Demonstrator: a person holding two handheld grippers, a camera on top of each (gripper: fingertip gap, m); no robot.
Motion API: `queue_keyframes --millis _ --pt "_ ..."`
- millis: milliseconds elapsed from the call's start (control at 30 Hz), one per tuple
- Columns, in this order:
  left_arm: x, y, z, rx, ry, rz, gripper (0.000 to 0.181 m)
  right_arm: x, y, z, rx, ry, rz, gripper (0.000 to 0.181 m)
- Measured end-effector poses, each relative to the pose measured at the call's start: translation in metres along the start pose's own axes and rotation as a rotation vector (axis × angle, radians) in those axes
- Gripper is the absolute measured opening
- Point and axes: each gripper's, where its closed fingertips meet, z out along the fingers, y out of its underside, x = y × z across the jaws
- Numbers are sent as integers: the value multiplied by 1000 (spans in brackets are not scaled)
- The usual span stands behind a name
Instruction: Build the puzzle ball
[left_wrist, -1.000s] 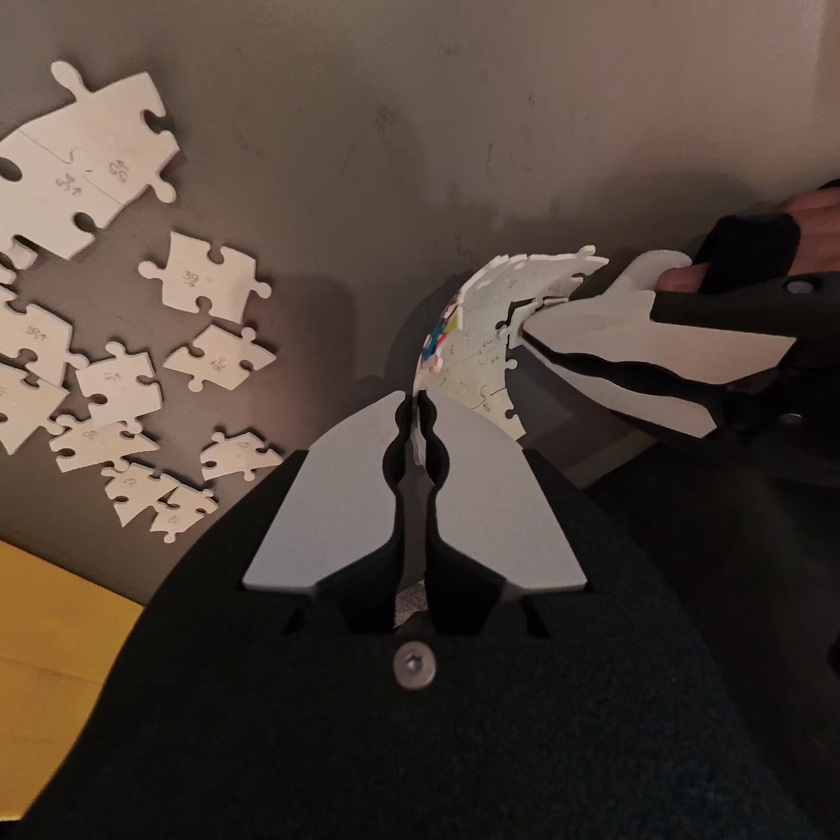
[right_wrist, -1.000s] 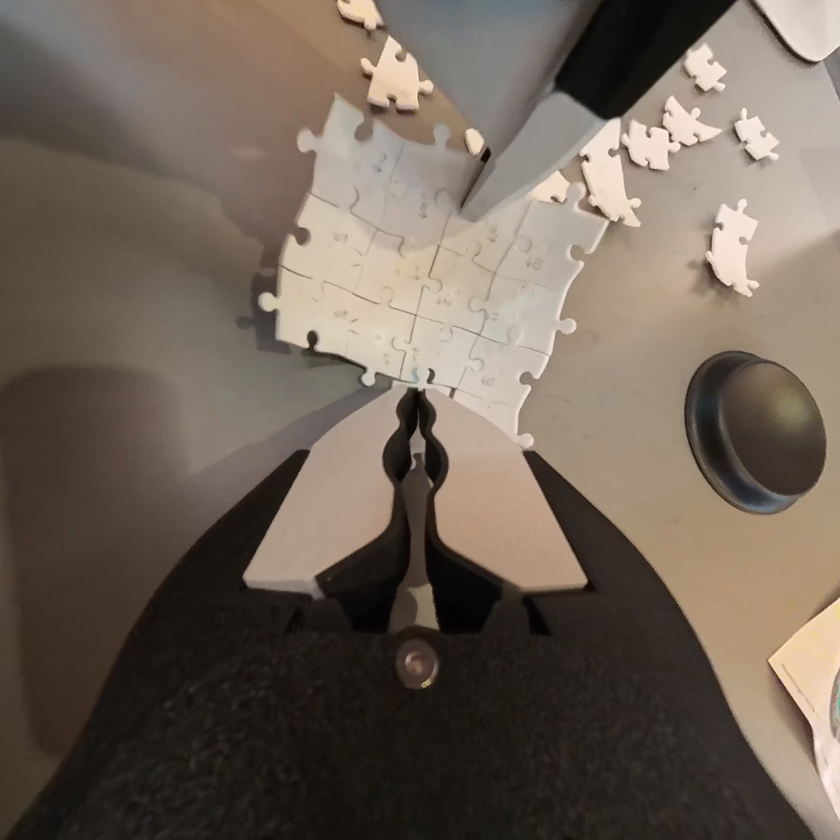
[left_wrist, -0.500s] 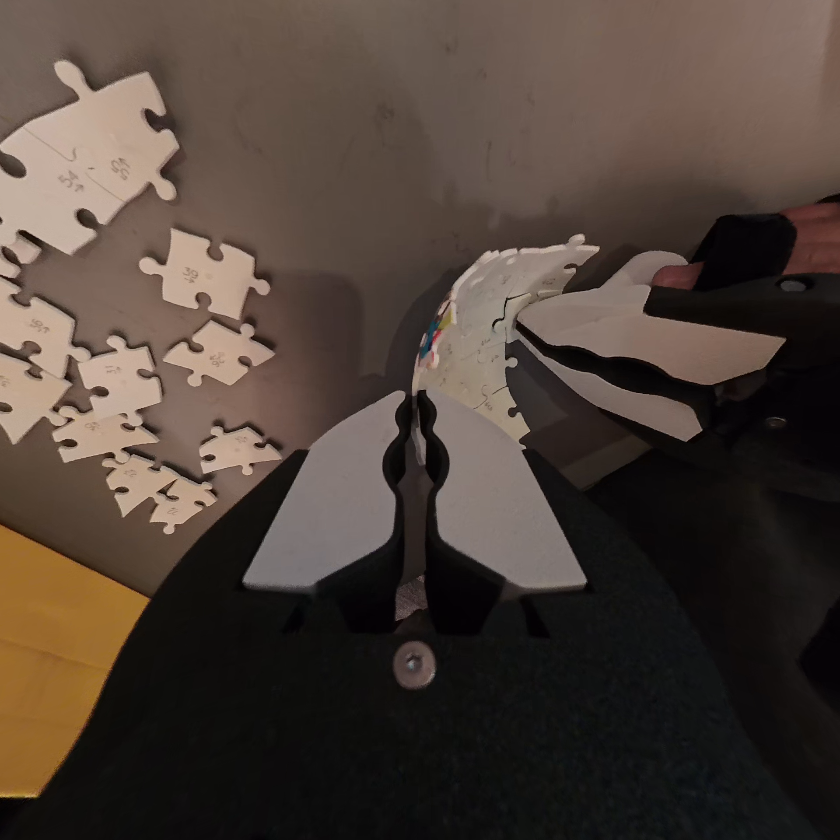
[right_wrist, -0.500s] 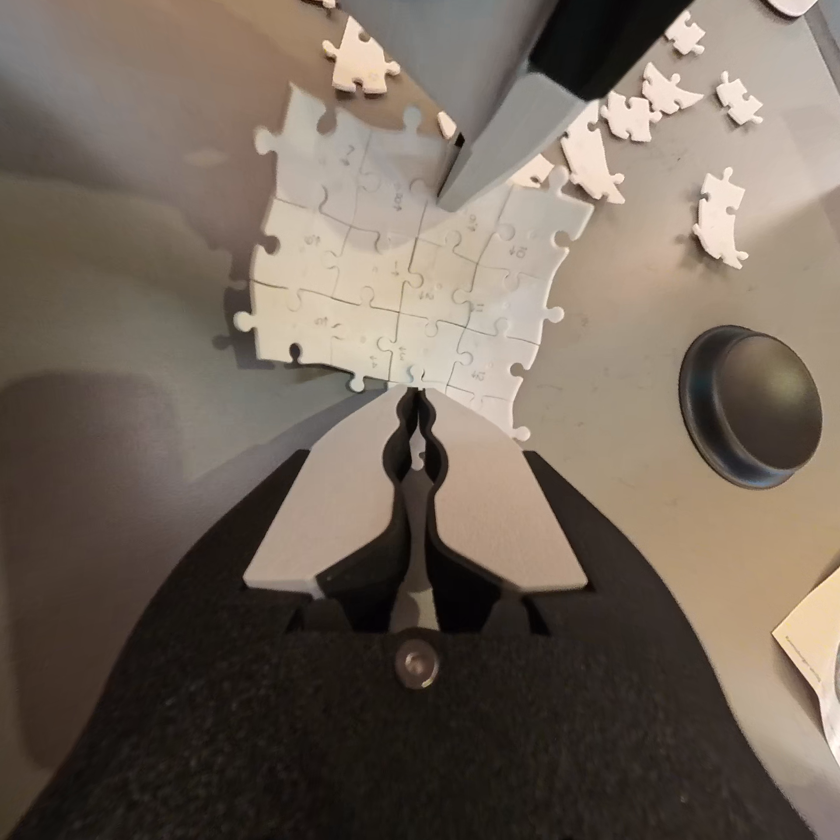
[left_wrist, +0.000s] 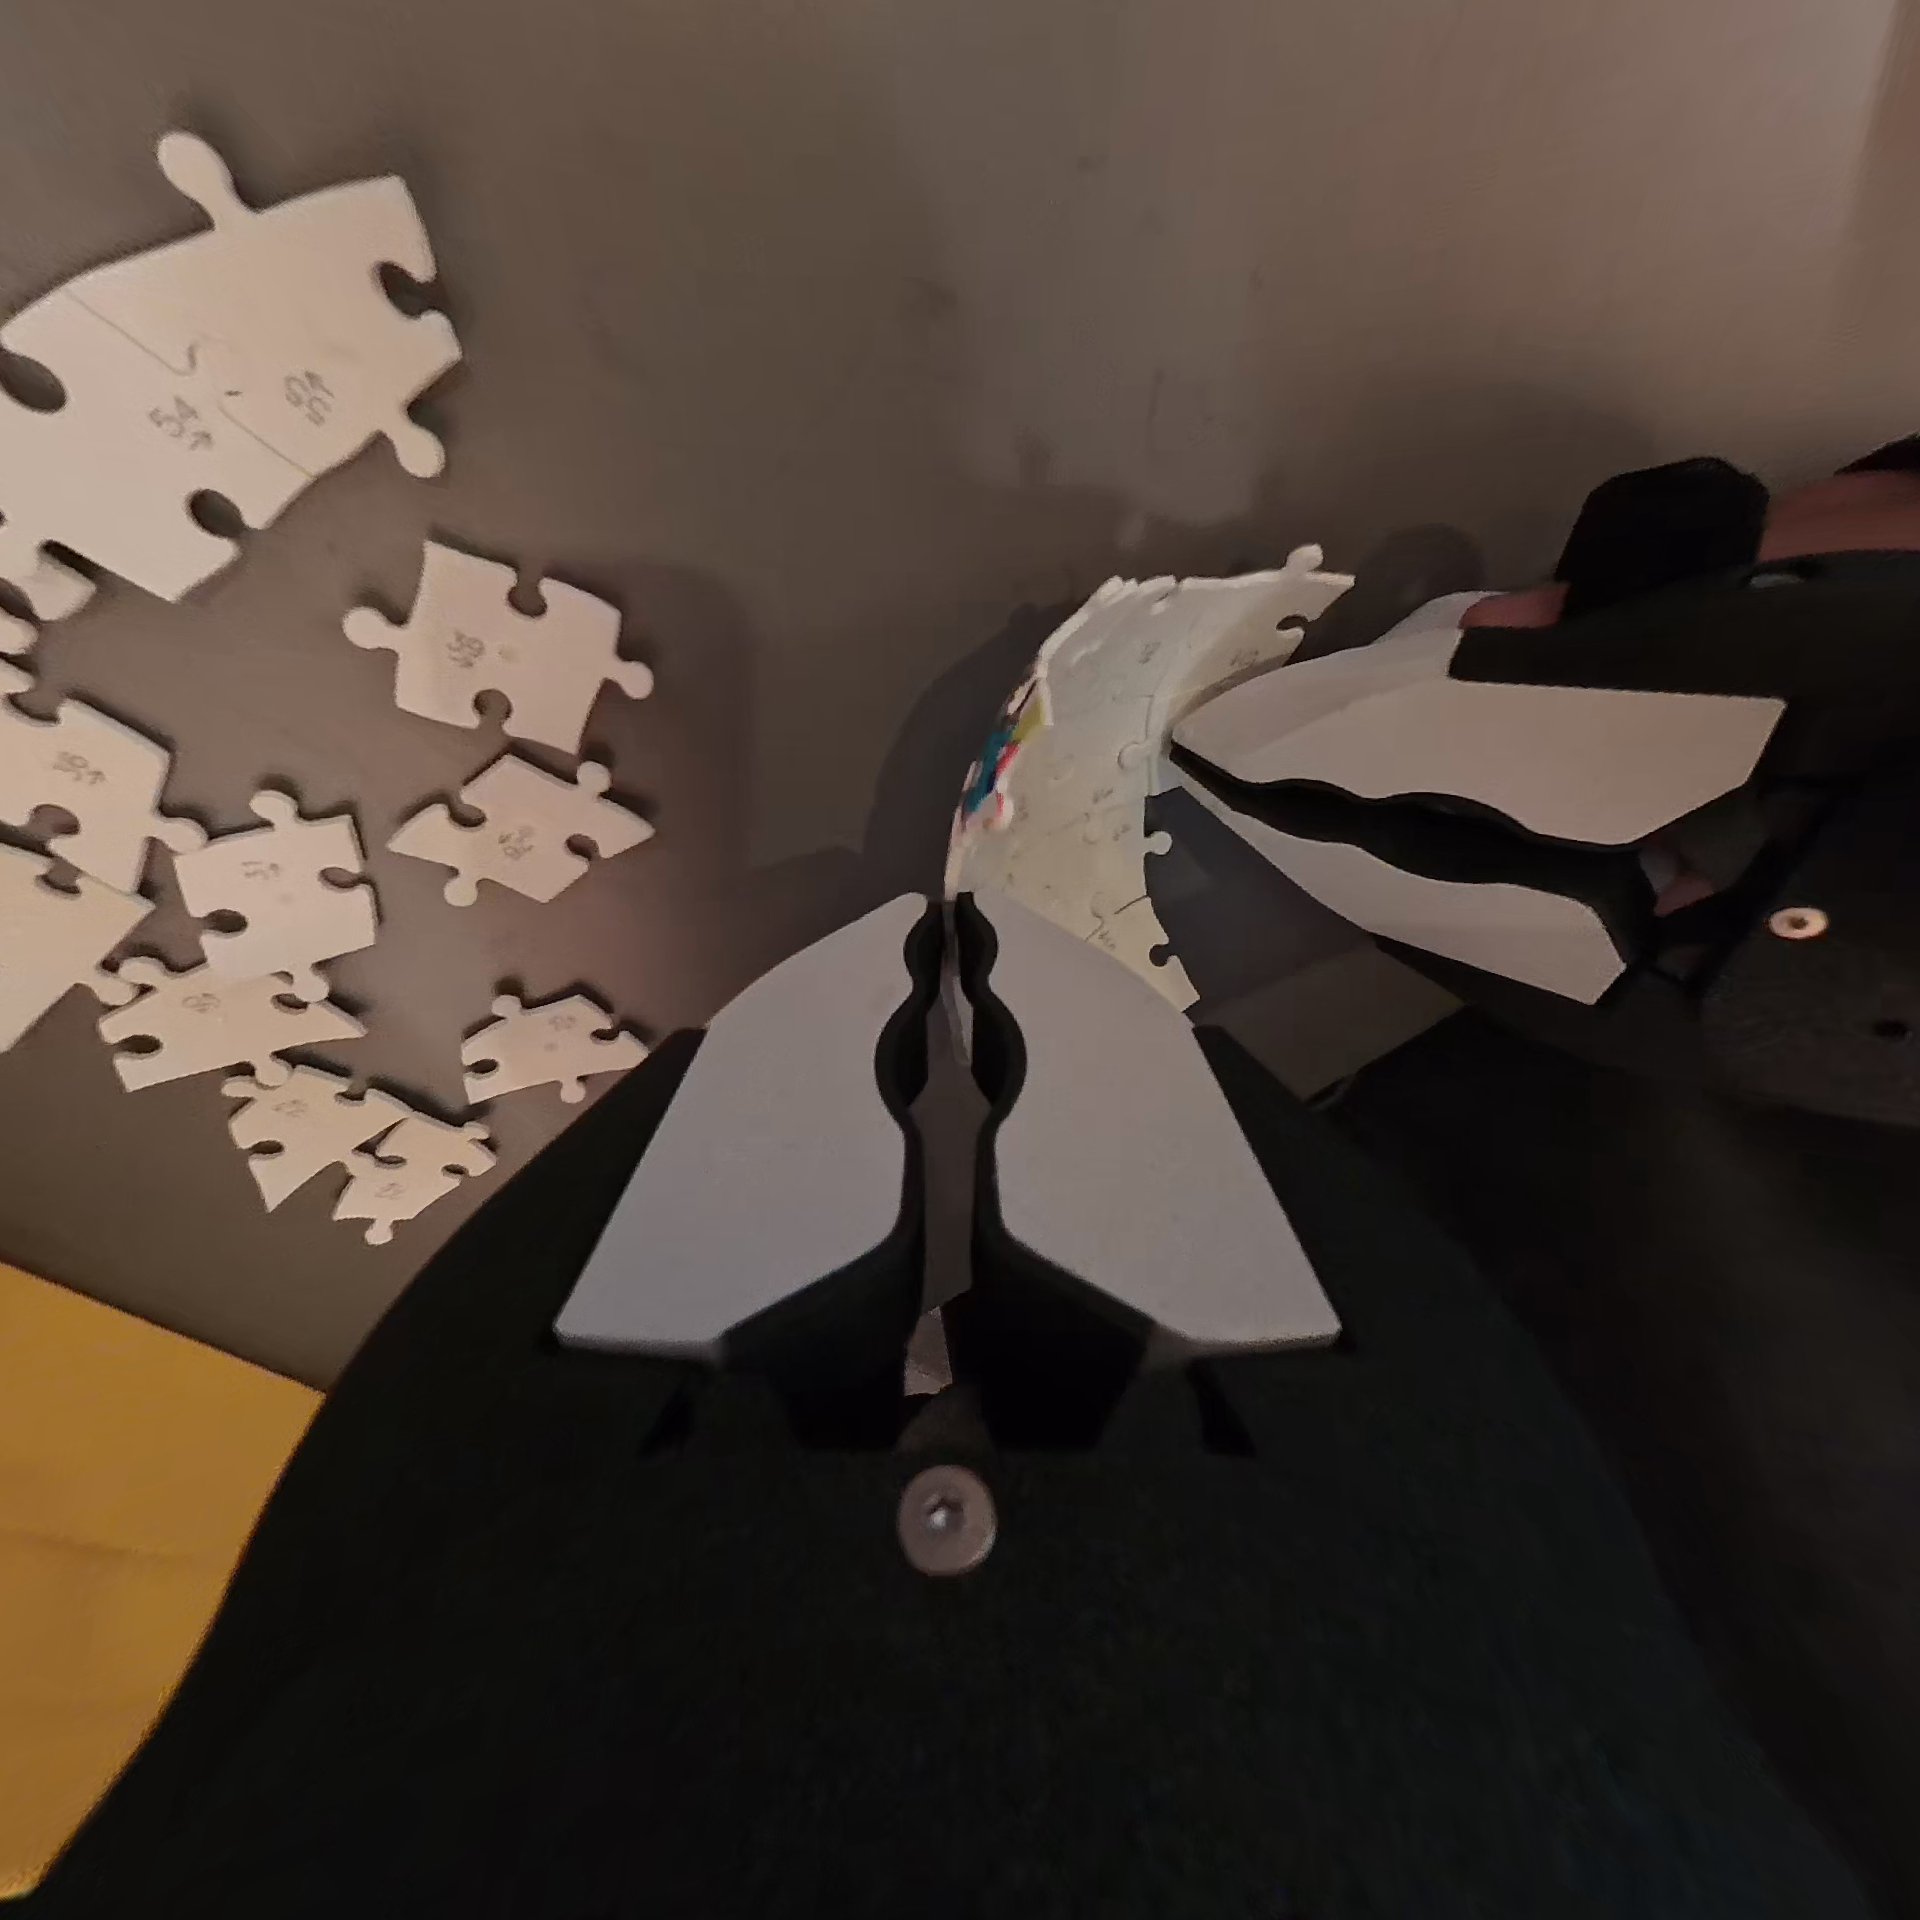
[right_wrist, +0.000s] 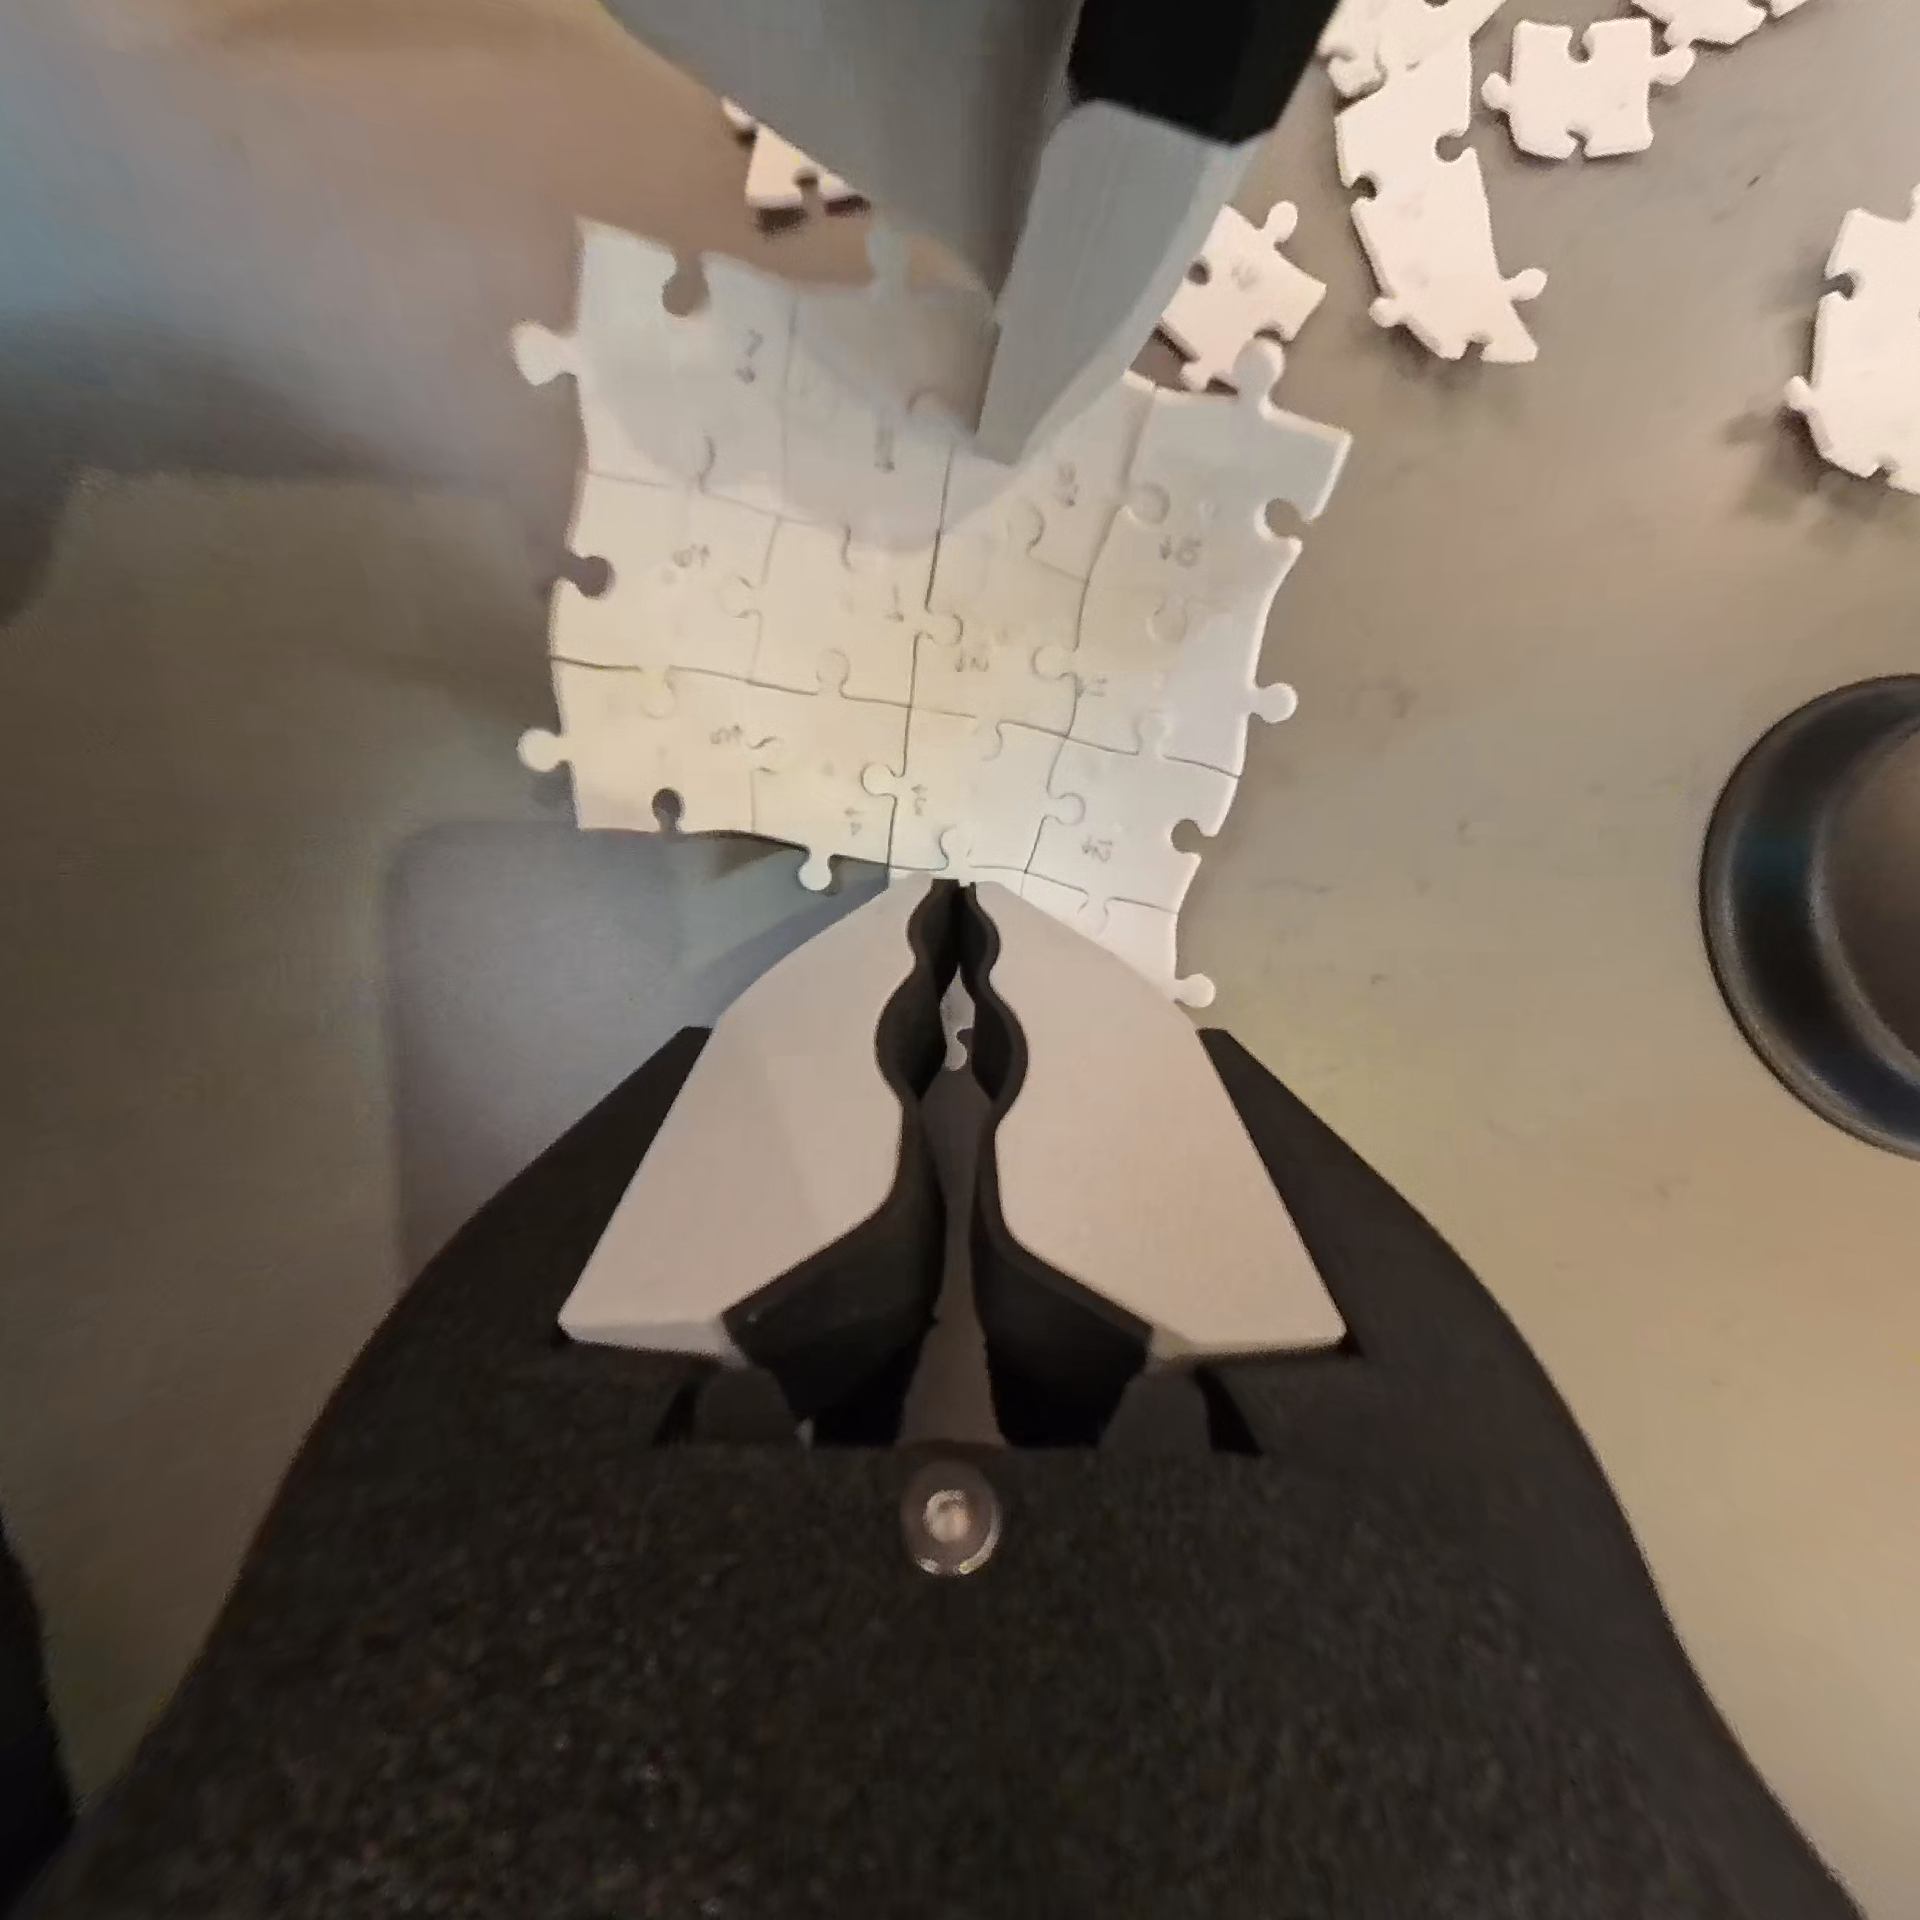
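Note:
A curved assembled puzzle section (right_wrist: 914, 644) of several joined white pieces is held above the grey table by both grippers. My right gripper (right_wrist: 954, 894) is shut on its near edge. My left gripper (left_wrist: 945, 906) is shut on the opposite edge and shows in the right wrist view (right_wrist: 1039, 416) coming from the top. In the left wrist view the section (left_wrist: 1101, 769) is seen edge-on, bowed, with a coloured printed face on its left side, and the right gripper (left_wrist: 1184, 738) pinches it from the right. Loose white pieces (left_wrist: 499, 655) lie at the left.
More loose pieces (right_wrist: 1434, 229) lie at the top right of the grey table (right_wrist: 1507, 1143). A dark round knob-like object (right_wrist: 1829, 914) sits at the right edge. A yellow surface (left_wrist: 114, 1558) lies at the lower left. A gloved hand (left_wrist: 1683, 540) holds the right gripper. There is about 7 cm between the tips of the two grippers.
The assembled section has come closer and looks larger in the right wrist view, shifted right. In the left wrist view the loose pieces slid slightly left. Both grips are unchanged.

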Motion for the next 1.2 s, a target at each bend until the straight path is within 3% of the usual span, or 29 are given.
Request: queue_keyframes --millis 233,700,800,1000,1200 --pt "-6 4 4 4 22 -20 2 -1 -8 -8 74 -32 0 0" --pt "-3 3 0 27 4 -5 2 -2 -4 4 -46 -38 0 1" --pt "-2 2 -1 42 5 -5 2 -1 -4 2 -25 -55 0 0" --pt "-2 3 1 66 25 -15 2 1 -4 -35 123 -55 -72 0" --pt "-3 4 1 76 36 -21 2 -7 3 -22 86 -38 -58 0"
